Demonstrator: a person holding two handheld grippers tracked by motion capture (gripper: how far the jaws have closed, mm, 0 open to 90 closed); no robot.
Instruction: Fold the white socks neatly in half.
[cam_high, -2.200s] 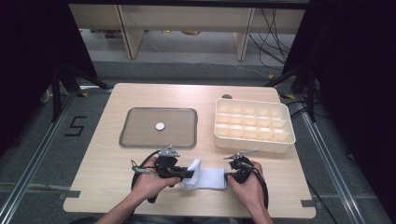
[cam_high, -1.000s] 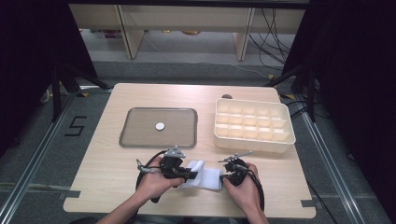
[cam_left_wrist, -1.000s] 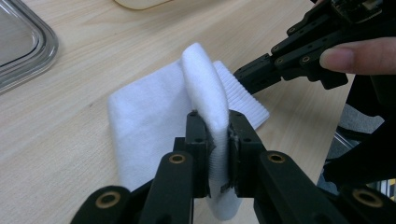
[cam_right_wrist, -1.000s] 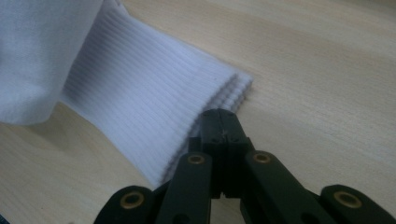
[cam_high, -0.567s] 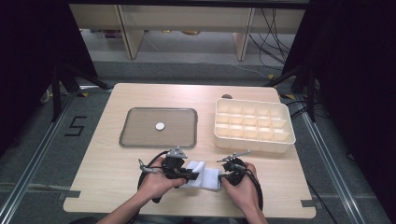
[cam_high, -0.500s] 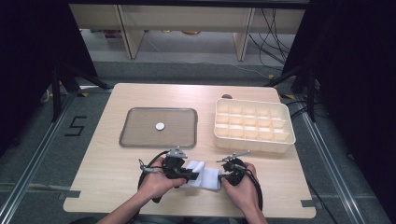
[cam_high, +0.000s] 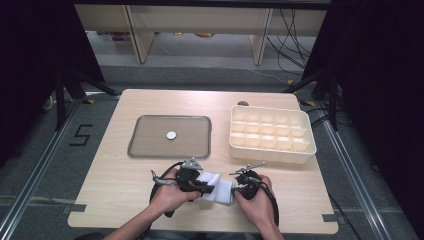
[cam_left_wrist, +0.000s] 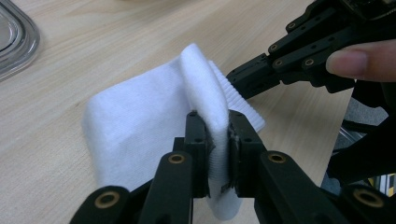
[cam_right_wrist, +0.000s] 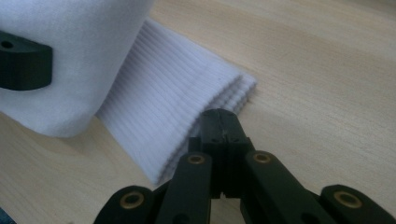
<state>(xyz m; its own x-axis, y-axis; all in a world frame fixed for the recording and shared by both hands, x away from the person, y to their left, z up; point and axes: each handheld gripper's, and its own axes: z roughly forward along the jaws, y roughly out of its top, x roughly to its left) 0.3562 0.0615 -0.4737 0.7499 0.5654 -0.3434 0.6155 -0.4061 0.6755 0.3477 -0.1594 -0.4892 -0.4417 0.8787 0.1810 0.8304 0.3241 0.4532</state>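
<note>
White, the folded ribbed cotton sock (cam_high: 216, 186) lies at the wooden table's (cam_high: 110, 190) 6 o'clock edge, clamped by the left gripper (cam_left_wrist: 217, 140); right gripper (cam_right_wrist: 223, 126) closed, empty, touching its cuff. Grey tray (cam_high: 135, 145) at 11, cream compartment box (cam_high: 272, 155) at 1.

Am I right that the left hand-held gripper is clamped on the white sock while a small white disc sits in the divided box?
Not quite. The left hand-held gripper is clamped on the sock, but the disc lies in the tray, not the divided box. The high view shows it.
</note>
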